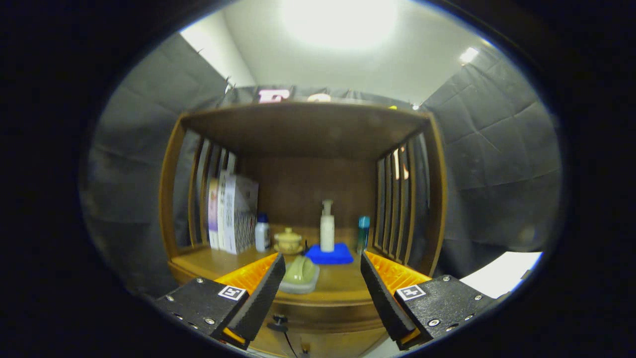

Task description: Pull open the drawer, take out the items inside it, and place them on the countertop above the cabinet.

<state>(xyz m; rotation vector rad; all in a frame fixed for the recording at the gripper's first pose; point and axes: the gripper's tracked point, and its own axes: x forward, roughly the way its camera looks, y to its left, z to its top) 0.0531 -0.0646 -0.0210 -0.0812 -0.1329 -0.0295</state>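
Countertop (233,266): three bottles (327,227), gripper (322,281) agape.

Blown-out ceiling light (340,22) overhead, dim shadowed cabinet (303,199) interior, soft focus, strong fisheye bending at edges

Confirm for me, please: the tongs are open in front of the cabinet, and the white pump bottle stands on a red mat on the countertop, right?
Nearly. In the gripper view the tongs are open before the cabinet, and the white pump bottle stands on the countertop, but its mat is blue, not red.
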